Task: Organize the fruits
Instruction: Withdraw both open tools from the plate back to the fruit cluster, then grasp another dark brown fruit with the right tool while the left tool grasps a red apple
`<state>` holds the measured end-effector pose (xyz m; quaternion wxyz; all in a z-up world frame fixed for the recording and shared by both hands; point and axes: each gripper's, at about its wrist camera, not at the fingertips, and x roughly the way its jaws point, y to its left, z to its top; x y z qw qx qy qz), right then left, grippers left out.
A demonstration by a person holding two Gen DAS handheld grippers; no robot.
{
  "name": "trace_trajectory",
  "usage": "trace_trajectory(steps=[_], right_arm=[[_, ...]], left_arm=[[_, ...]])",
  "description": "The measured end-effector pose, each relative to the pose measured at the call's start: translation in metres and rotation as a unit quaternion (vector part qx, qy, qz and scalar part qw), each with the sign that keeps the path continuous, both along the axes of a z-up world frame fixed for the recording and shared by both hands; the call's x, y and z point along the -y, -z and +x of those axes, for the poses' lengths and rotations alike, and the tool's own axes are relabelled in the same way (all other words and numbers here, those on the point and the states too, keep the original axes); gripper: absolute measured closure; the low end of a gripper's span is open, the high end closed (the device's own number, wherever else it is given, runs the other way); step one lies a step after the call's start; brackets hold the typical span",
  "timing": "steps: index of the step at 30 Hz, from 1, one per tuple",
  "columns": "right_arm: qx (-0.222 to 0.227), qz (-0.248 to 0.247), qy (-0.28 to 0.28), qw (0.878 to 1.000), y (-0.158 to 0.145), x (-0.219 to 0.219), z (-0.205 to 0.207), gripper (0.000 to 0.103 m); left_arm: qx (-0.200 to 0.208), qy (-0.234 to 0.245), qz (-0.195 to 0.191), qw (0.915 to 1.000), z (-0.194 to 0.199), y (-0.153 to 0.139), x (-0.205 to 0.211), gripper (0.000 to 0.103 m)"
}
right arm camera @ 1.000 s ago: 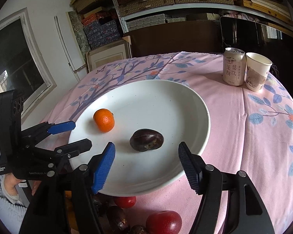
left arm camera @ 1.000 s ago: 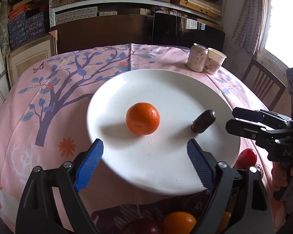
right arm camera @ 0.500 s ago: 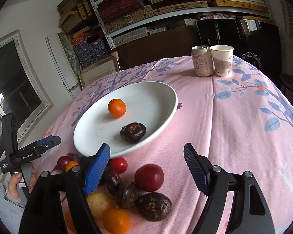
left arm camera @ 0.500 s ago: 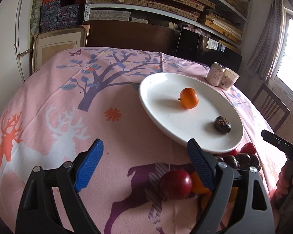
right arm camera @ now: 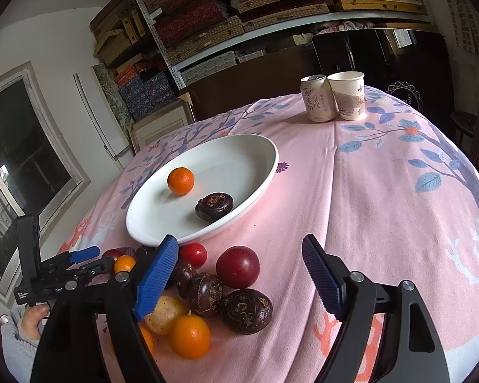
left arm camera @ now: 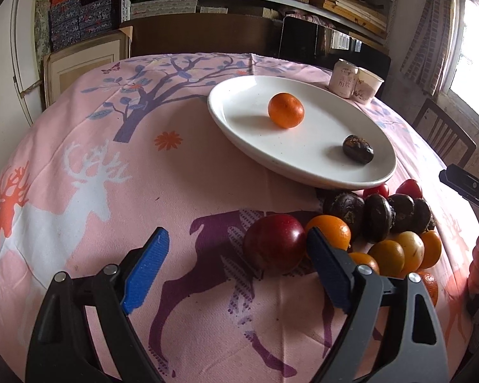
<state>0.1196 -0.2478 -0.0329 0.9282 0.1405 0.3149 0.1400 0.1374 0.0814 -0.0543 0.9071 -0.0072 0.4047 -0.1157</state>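
Both the left gripper (left arm camera: 236,269) and right gripper (right arm camera: 239,279) stand with fingers apart, holding nothing. Just beyond them lies a pile of loose fruit (right arm camera: 220,290), and beside it a white plate (right arm camera: 258,191) carrying a mandarin (right arm camera: 181,181) and a dark passion fruit (right arm camera: 214,206).

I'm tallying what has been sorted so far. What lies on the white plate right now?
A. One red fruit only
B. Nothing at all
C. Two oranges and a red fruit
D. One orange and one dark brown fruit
D: the white plate holds just an orange and a dark brown fruit, lying apart from each other, while the other fruit sits in a pile on the tablecloth beside it.
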Motion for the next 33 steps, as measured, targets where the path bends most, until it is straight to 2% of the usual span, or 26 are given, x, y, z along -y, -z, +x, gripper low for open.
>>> trace_trajectory(steps=[2,4,5,9,10,14,18,22,28,30,33], right_arm=[[-0.002,-0.002,-0.001,1.000,0.000,-0.002,-0.001,0.022],[-0.004,-0.005,-0.004,1.000,0.002,-0.003,-0.001,0.022],[-0.006,-0.007,-0.005,1.000,0.002,-0.005,0.000,0.022],[-0.010,-0.014,-0.015,1.000,0.004,-0.009,0.000,0.022],[-0.012,-0.014,-0.018,1.000,0.004,-0.010,0.000,0.022],[-0.020,-0.010,-0.031,0.999,0.006,-0.012,0.001,0.023],[-0.046,0.001,-0.040,0.998,0.014,-0.009,-0.004,0.032],[-0.078,0.028,-0.045,0.996,0.024,-0.001,-0.009,0.045],[-0.120,0.048,-0.052,0.990,0.038,0.004,-0.011,0.057],[-0.129,0.054,-0.051,0.989,0.042,0.006,-0.009,0.058],[-0.131,0.036,-0.058,0.989,0.041,-0.001,-0.004,0.057]], left_arm=[[-0.011,0.006,-0.016,0.9998,0.002,0.003,-0.002,0.020],[-0.019,0.023,-0.041,0.9987,0.004,0.005,-0.002,0.032],[-0.022,0.033,-0.053,0.9978,0.004,0.005,-0.001,0.041],[-0.024,0.058,-0.060,0.9962,0.003,0.005,0.008,0.055],[-0.027,0.067,-0.068,0.9951,0.003,0.005,0.009,0.062],[-0.024,0.067,-0.065,0.9953,0.002,0.005,0.011,0.063],[-0.010,0.056,-0.050,0.9971,-0.001,0.001,0.011,0.063],[0.002,0.035,-0.059,0.9977,-0.003,-0.004,0.000,0.063],[0.003,0.038,-0.065,0.9972,-0.002,-0.006,-0.002,0.063],[0.002,0.039,-0.064,0.9972,-0.003,-0.006,-0.001,0.063],[0.000,0.040,-0.065,0.9971,-0.003,-0.005,-0.001,0.063]])
